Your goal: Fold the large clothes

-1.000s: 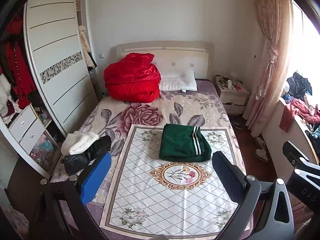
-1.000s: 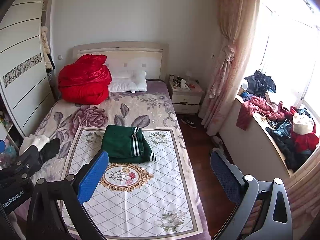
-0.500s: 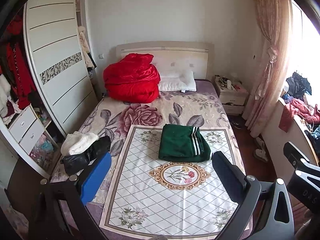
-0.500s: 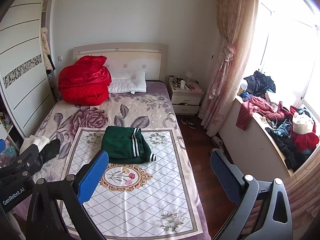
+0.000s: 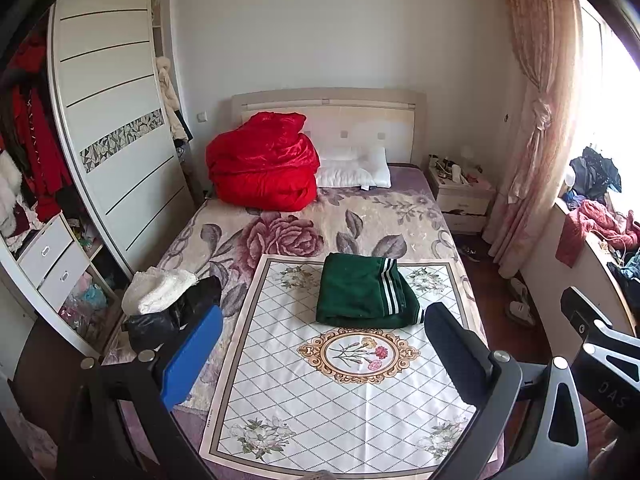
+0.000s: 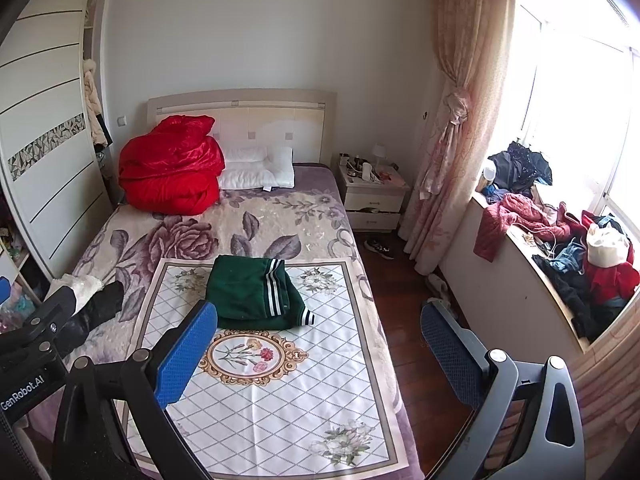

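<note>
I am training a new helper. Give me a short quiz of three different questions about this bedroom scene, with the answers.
1. True or false: the green garment lies folded on the patterned cloth.
2. Which is nearest the white pillow? A) red quilt B) nightstand C) wardrobe
3. Fill in: the left hand-held gripper and the right hand-held gripper are both ____ and hold nothing.

Key: 1 true; 2 A; 3 open.
</note>
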Demonstrator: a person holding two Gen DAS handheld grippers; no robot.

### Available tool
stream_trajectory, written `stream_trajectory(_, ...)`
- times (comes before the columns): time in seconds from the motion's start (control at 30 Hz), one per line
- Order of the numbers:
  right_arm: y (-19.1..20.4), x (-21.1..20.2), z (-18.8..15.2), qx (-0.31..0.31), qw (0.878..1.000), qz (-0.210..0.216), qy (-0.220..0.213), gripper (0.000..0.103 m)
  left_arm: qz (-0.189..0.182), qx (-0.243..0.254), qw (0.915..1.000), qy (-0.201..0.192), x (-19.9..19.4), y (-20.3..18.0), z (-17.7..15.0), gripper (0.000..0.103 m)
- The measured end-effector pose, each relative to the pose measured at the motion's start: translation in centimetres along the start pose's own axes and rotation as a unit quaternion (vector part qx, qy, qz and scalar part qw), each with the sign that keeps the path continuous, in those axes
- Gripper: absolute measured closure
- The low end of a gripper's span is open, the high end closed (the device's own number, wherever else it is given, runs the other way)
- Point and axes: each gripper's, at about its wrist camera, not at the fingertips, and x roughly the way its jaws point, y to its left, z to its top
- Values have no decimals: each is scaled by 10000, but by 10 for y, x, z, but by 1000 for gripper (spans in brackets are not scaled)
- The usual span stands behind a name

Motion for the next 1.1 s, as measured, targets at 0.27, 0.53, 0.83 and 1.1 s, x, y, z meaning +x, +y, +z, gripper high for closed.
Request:
stream_trajectory(0.27, 1, -5, 9, 26, 9999, 121, 28, 0, -54, -17, 10000, 56, -2, -2, 2, 0)
stream_trajectory(0.53, 4, -13, 6, 59, 9998, 166, 26, 0, -53, -46, 10000, 58, -3, 3, 0, 0)
stream_trajectory(0.83, 8, -18, 2, 78, 9998, 161, -3, 0, -5, -89, 9999, 52, -3, 6, -1, 0)
stream_trajectory(1.1, 10, -21, 0, 89, 9998, 167, 7, 0, 32, -122, 9999, 62, -5, 10, -2, 0)
